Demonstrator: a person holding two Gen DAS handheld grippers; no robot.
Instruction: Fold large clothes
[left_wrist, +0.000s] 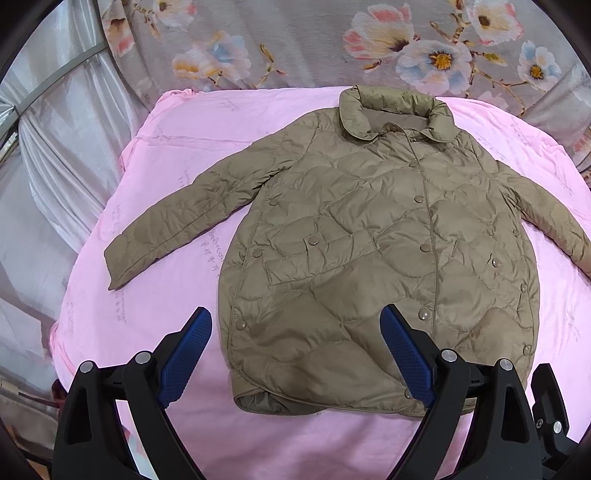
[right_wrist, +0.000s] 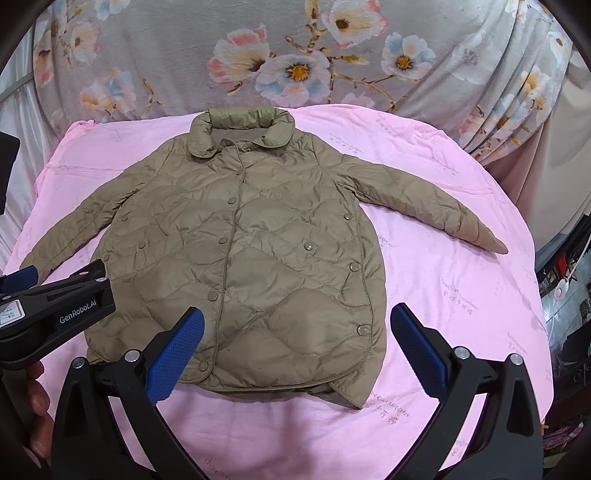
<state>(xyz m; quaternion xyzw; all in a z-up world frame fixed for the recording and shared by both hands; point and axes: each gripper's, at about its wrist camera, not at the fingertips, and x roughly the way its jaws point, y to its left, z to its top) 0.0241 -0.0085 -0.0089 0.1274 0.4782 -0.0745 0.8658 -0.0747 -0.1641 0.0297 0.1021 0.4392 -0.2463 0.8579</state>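
While both of my grippers hang just short of the hem, neither has anything in it: my left gripper (left_wrist: 295, 354) stands wide open over the jacket's lower left corner, and my right gripper (right_wrist: 297, 350) is spread just as wide over the lower right part, blue pads (right_wrist: 173, 356) bare.

Nearest me is the hem (right_wrist: 280, 387) of the olive quilted jacket (right_wrist: 236, 240), which lies flat, front up and snapped shut, on the pink blanket (right_wrist: 461, 295). I judge it light and puffy, soft all through, with a slick shell (the sort that slides out of a shallow pinch), so I would bite deep into a seamed edge: the hem corners, a cuff, or the shoulder seam, not the middle of a quilted panel. The padding will likely spring back, so each fold may want pressing down.

Its long axis runs straight away from me, hem near and collar (right_wrist: 242, 127) far. The sleeves slope outward and back toward me: the left sleeve (left_wrist: 177, 221) angles to the blanket's left side, the right sleeve (right_wrist: 424, 199) ends in a pointed cuff toward the right. Beyond the collar is a floral cloth (right_wrist: 295, 55).
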